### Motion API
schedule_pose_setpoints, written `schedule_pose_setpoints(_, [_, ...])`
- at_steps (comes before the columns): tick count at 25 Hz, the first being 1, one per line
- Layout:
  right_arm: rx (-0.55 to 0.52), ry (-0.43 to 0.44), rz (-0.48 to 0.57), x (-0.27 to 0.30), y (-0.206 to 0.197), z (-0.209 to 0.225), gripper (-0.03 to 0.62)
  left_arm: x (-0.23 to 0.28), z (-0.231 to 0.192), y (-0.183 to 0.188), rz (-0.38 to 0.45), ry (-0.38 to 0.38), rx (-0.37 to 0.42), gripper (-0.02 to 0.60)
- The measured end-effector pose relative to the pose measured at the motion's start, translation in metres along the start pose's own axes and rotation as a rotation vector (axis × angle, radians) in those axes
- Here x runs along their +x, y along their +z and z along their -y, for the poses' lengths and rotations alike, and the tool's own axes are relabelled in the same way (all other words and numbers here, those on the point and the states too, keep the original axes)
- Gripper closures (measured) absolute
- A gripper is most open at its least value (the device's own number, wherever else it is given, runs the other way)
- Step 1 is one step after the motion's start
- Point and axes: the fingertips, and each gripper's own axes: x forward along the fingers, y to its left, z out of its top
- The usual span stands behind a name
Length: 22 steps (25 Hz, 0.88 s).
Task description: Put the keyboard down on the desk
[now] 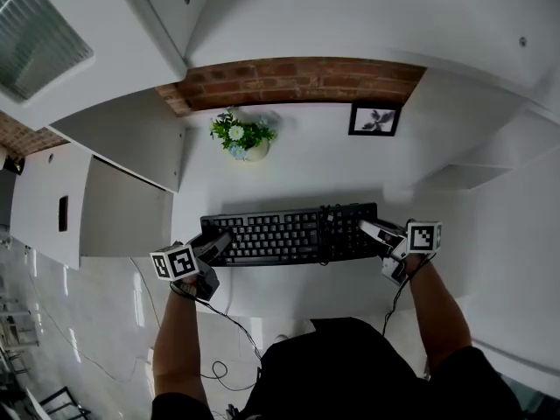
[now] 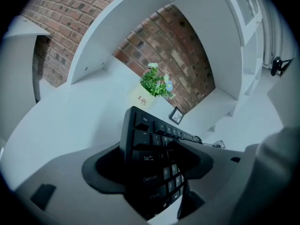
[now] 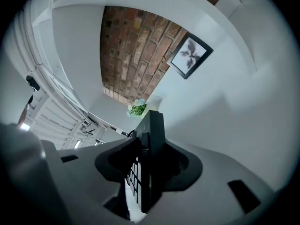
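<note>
White desk [image 1: 302, 171], black keyboard [image 1: 289, 233], pot [image 2: 142, 99] lettered "Life"

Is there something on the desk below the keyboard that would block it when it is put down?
Nothing visible does. The keyboard is held at its ends by the left gripper and right gripper; the desk around it shows bare. The potted plant and picture frame stand farther back.

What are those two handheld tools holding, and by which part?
A black keyboard, held at both ends. The left gripper has its jaws shut on the left short edge, and the right gripper has its jaws shut on the right short edge.
</note>
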Motion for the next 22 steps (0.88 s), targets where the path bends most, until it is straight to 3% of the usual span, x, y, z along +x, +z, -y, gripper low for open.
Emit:
schedule_pose_setpoints(4, [0.072, -0.112, -0.018, 0.003, -0.012, 0.035, 0.424, 0.012, -0.018, -0.008, -0.023, 0.069, -0.005, 0.247])
schedule_pose_setpoints(13, [0.041, -0.264, -0.029, 0.011, -0.026, 0.049, 0.381, 0.014, -0.036, -0.020, -0.032, 0.214, 0.015, 0.230])
schedule_pose_setpoints(22, [-0.016, -0.419, -0.054, 0.005, -0.038, 0.066, 0.344, 0.016, -0.038, -0.023, -0.011, 0.306, 0.115, 0.222])
